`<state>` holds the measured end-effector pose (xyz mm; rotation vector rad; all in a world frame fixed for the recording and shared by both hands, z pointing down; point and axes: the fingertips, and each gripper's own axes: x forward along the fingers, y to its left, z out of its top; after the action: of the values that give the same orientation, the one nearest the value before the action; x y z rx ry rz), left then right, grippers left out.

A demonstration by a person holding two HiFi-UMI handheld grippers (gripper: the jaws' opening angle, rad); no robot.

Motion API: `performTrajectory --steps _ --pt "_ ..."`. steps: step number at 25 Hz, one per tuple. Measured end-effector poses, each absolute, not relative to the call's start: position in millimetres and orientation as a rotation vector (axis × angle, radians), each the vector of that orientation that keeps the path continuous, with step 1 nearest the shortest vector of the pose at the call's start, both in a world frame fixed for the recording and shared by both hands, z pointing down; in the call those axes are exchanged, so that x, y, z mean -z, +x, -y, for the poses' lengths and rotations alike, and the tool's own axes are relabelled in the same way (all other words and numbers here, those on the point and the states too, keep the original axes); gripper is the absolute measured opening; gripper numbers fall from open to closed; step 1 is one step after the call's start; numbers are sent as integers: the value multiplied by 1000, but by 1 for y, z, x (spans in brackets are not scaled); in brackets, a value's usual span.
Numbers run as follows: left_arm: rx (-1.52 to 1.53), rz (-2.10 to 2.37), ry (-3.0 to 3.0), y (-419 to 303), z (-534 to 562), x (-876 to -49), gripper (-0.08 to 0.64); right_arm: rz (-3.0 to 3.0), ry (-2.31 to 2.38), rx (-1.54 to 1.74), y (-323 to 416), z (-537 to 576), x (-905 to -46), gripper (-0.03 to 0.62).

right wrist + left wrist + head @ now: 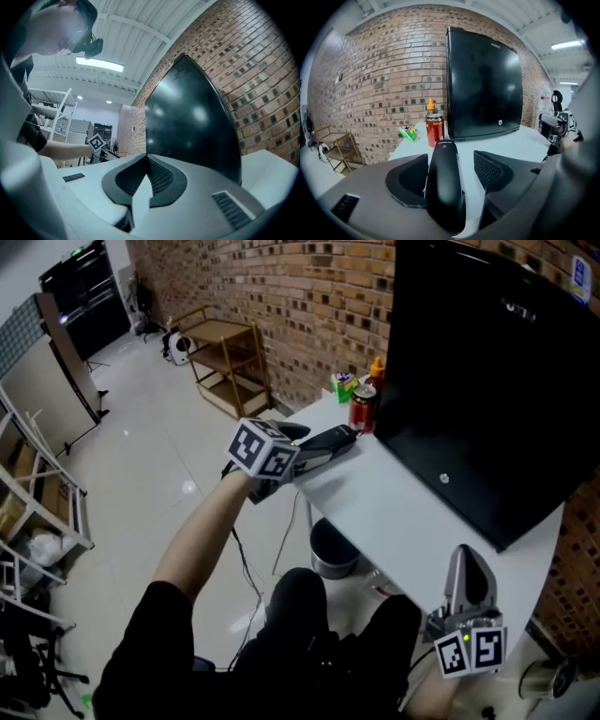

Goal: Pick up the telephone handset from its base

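Observation:
The black telephone handset (pixel 444 183) lies lengthwise between the jaws of my left gripper (pixel 452 176), close against the left pad and with a clear gap to the right pad. In the head view this left gripper (pixel 323 448) reaches over the left end of the white table (pixel 403 512), where the handset (pixel 330 439) rests. I cannot make out its base. My right gripper (pixel 466 563) is held near the table's front right edge with nothing in it. In the right gripper view its jaws (pixel 147 176) are pressed together.
A red can (pixel 362 407), an orange-capped bottle (pixel 377 367) and a green packet (pixel 343 385) stand behind the handset, next to a big black cabinet (pixel 497 381) on the table. A grey bin (pixel 333 549) sits under the table. A wooden trolley (pixel 225 362) stands by the brick wall.

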<state>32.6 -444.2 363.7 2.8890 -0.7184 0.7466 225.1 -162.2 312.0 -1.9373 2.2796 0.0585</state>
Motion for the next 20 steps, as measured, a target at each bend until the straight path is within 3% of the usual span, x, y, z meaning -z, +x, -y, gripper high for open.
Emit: performTrajectory --steps 12,16,20 --pt "-1119 667 2726 41 460 -398 319 -2289 -1894 -36 224 160 -317 9" --pt "-1100 675 2736 43 460 -397 257 -2306 -1891 -38 224 162 -315 11" --pt "-1095 685 2747 43 459 -396 255 -2311 -1893 -43 225 165 -315 9"
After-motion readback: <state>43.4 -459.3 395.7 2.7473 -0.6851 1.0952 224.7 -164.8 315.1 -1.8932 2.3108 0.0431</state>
